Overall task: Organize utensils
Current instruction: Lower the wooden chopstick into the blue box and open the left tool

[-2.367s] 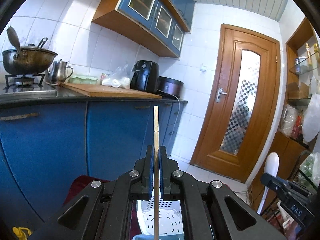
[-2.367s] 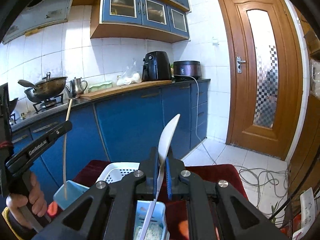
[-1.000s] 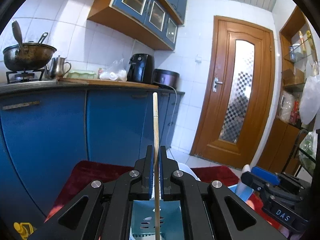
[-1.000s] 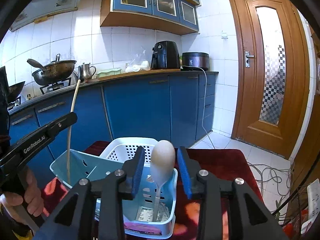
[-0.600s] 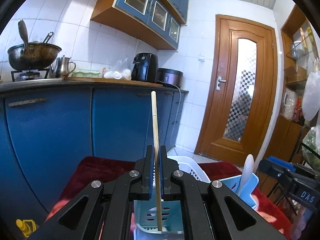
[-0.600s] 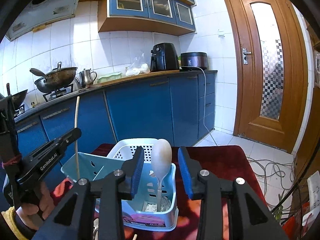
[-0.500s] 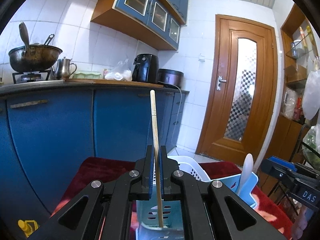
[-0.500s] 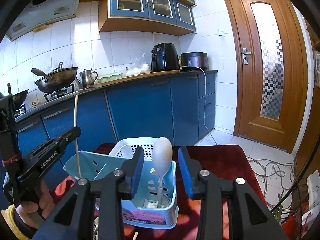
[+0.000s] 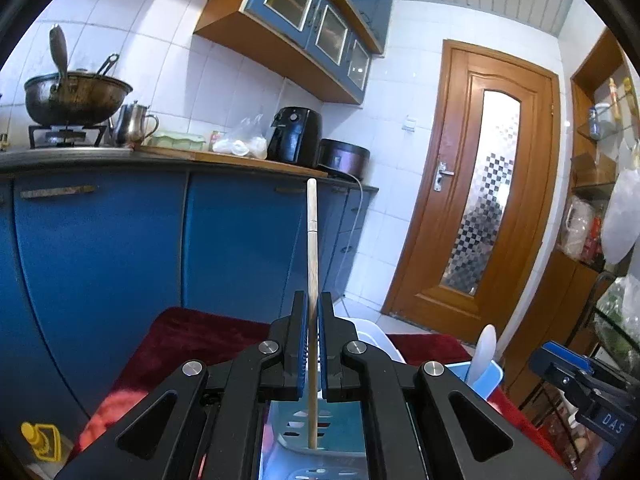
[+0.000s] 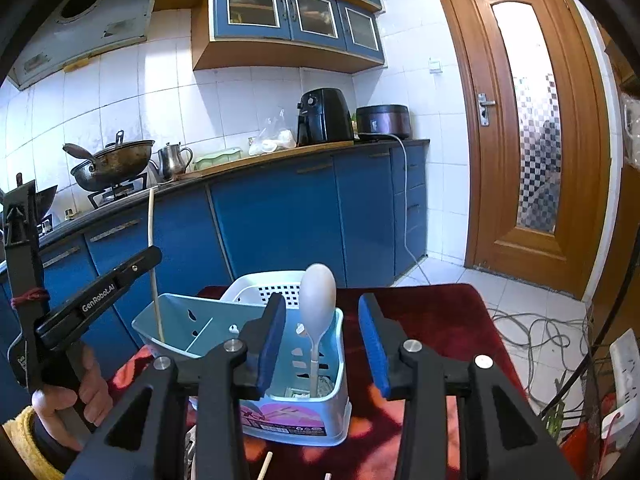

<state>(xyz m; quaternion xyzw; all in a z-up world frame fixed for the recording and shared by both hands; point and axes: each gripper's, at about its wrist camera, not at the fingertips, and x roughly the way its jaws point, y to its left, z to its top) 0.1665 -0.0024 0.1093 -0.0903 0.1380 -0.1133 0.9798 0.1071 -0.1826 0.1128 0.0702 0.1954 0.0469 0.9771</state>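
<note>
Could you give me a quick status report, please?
Left gripper shut on chopstick, tip inside blue caddy. Right gripper open, white spoon released. Nothing blocking.

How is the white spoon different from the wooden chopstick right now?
The white spoon stands free in the blue caddy, between the open pads of the right gripper, which do not touch it. The wooden chopstick is pinched in the shut left gripper.

The spoon has a wide round bowl on top; the chopstick is one thin straight stick.

Both stand nearly upright, lower ends down in the caddy.

A home kitchen — blue cabinets (image 10: 280,220), wok (image 10: 112,164) on stove, air fryer (image 10: 324,118).
</note>
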